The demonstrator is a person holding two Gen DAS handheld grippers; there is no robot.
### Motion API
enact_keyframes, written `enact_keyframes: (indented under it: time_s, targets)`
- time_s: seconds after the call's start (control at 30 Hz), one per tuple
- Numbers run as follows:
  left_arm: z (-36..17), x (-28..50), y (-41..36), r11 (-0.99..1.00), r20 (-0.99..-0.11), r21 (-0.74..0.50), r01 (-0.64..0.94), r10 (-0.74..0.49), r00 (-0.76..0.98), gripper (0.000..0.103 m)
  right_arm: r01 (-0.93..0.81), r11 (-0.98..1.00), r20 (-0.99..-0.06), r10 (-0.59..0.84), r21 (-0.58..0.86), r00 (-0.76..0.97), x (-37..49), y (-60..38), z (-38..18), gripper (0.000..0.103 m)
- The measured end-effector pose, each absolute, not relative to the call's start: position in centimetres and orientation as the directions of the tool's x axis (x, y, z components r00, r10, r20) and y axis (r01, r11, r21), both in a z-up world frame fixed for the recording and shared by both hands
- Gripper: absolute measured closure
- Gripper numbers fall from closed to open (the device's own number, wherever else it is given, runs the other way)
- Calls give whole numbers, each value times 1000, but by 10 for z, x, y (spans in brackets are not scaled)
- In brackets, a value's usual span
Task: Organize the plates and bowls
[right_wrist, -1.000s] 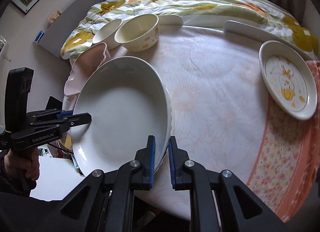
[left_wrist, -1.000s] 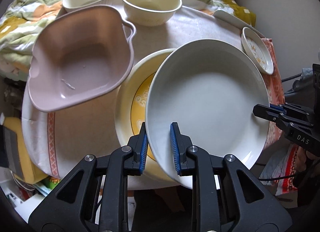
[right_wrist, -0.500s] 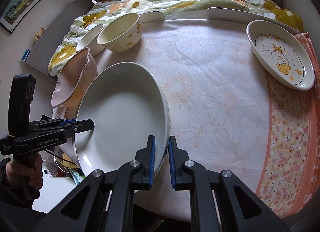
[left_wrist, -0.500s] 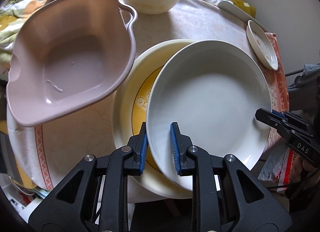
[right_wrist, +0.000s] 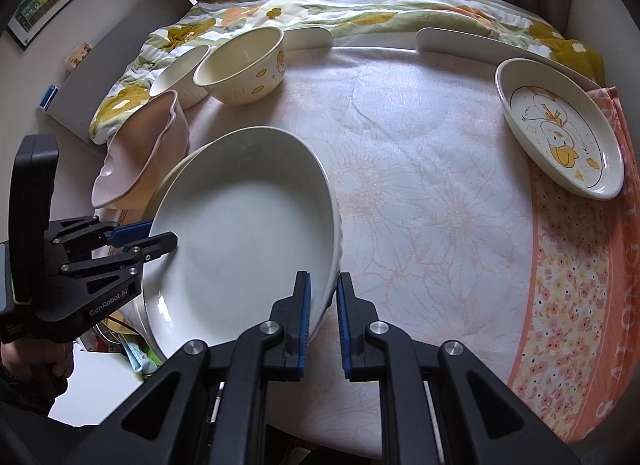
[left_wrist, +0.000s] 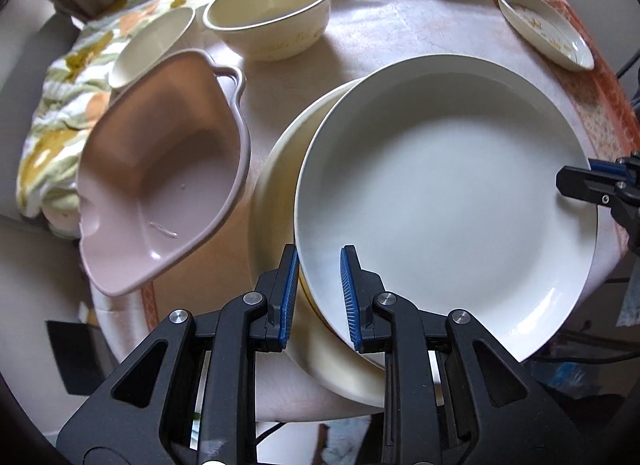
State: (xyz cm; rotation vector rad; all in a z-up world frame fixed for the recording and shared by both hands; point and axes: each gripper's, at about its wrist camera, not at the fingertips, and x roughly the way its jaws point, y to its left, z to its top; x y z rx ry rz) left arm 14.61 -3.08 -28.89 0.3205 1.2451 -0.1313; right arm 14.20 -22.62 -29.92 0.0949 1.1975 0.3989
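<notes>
A large white plate (left_wrist: 444, 201) lies on a cream plate with a yellow centre (left_wrist: 276, 201) at the table's near left edge; the white plate also shows in the right wrist view (right_wrist: 244, 225). My left gripper (left_wrist: 318, 297) is shut on the white plate's rim. My right gripper (right_wrist: 322, 319) is shut on its opposite rim. A pink handled dish (left_wrist: 160, 189) sits left of the plates. A cream bowl (left_wrist: 272, 13) and a small white bowl (left_wrist: 152, 45) stand at the back.
A small oval duck plate (right_wrist: 560, 129) sits at the table's right on an orange floral cloth (right_wrist: 576, 289). A long white dish (right_wrist: 480, 45) lies behind it. A flowered quilt (right_wrist: 360, 1) borders the back. The floral tablecloth (right_wrist: 420, 193) covers the middle.
Both grippers have carried the white plate further over the cream plate, now covering its yellow centre. The cameras have tilted, showing more of the back of the table.
</notes>
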Motion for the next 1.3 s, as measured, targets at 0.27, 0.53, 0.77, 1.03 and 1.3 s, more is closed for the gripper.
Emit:
enact_keyframes:
  time_s: [0.27,0.53,0.77,1.03,1.3]
  targets:
    - [-288,144,-39,902,-900,317,293,189,393,84,-302,935,-892,291,188,347,137,-212,-298,91]
    - [-285,140,-33,904,-891,324,280,192,410,84,-333,931,-894,270,148,358,136,-201,-297,91]
    - [-281,137,-30,918,-902,287,273,163,399,84,-322,935,-891,270,152,365,135,-201,-296,91]
    - [-217,139,-35,953,-874,168,254,24,486,83,-258,946,-835,301,199,461,132,-222,-256,91]
    - [-152,162,-79,927,-768,84,365,-173,617,0,-59,966,-744,231,250,627,111,-294,-211,0]
